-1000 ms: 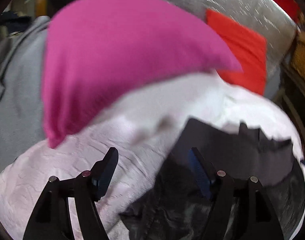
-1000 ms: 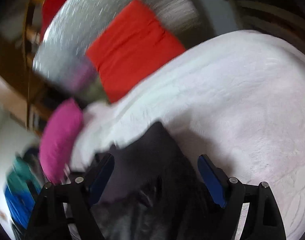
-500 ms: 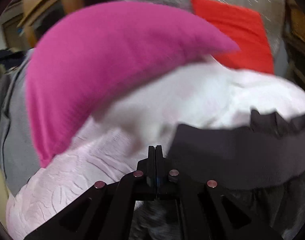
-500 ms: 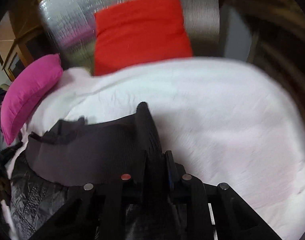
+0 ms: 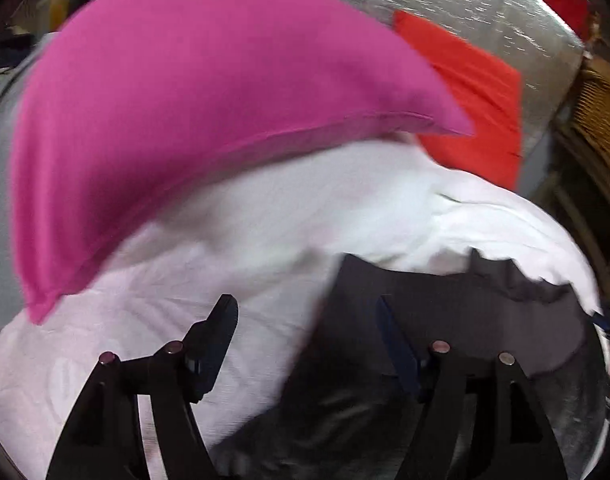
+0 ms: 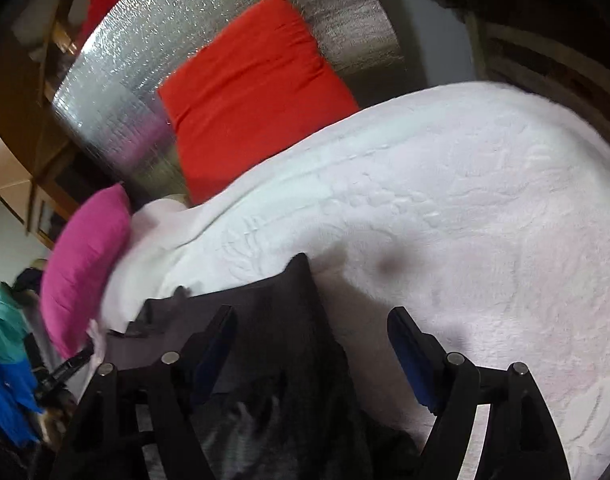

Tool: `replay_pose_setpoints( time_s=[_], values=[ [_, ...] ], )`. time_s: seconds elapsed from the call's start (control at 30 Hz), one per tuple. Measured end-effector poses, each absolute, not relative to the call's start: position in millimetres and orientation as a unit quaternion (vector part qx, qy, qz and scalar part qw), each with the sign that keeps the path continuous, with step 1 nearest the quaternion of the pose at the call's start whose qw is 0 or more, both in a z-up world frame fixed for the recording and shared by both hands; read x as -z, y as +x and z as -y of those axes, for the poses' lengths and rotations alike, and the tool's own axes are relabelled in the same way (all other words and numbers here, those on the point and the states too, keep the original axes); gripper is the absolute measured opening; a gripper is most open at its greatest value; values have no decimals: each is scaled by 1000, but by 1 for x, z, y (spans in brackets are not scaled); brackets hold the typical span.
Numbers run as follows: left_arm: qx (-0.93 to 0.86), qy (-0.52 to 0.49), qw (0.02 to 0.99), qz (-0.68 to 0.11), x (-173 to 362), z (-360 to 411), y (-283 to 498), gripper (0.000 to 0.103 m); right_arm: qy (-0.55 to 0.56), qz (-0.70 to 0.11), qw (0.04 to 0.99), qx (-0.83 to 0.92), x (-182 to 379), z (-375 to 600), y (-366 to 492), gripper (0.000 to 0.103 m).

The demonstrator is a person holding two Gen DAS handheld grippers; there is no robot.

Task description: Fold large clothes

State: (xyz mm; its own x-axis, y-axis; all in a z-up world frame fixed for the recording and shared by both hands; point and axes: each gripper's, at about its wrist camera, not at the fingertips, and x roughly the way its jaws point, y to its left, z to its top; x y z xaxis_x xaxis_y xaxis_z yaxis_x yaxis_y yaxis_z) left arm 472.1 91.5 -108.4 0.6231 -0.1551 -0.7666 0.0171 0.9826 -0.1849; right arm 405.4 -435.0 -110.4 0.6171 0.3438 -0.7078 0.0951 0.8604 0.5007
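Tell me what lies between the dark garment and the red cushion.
Only bare white bedspread in the right wrist view. It runs from the dark garment up to the red cushion, with nothing resting on that stretch.

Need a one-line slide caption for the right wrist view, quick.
Right gripper open over a dark garment on the white bedspread, red cushion and pink pillow behind.
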Motion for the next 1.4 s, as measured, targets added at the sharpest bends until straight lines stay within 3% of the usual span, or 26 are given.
replay_pose_setpoints(
  time_s=[0.1,0.13,0.17,0.2,0.23,0.27,0.33,0.47,0.57,0.67,0.7,0.73,0.77,0.97,1.07,1.33,1.4],
  values=[
    [54,-30,865,-497,134,-68,489,72,232,-460,852,-100,121,410,422,81],
    [53,-23,855,-516,143,-64,492,67,225,-480,841,-107,128,403,427,73],
    [50,-17,856,-515,145,-61,494,46,206,-494,838,-108,132,395,429,58],
    [39,-4,858,-513,145,-58,494,41,176,-502,842,-94,132,390,430,29],
    [32,9,862,-506,142,-55,493,25,164,-500,846,-91,127,388,428,19],
    [22,27,870,-492,137,-50,491,19,145,-489,856,-87,118,385,425,18],
    [4,30,891,-453,126,-48,486,19,109,-456,880,-68,99,384,418,16],
    [-23,32,873,-486,159,-48,504,20,115,-486,866,-21,131,397,428,16],
    [-29,26,874,-485,162,-47,508,22,134,-477,868,-10,136,401,428,16],
    [-35,31,876,-479,156,-54,494,27,132,-476,869,3,133,401,427,25],
    [-33,35,880,-472,151,-53,492,29,137,-475,869,6,130,403,424,40],
    [-30,36,884,-466,144,-54,486,35,147,-473,869,11,127,406,420,63],
    [-25,39,890,-454,133,-53,477,41,151,-465,872,19,120,409,412,69],
    [-26,68,925,-373,63,-46,406,61,100,-411,906,23,67,392,351,69],
    [10,63,931,-360,45,-25,356,63,72,-400,914,-17,55,356,314,69],
    [22,72,921,-383,90,29,282,63,-14,-404,914,-38,91,272,259,70],
    [7,72,909,-410,113,30,292,66,-48,-421,906,-1,111,272,267,79]
  ],
)
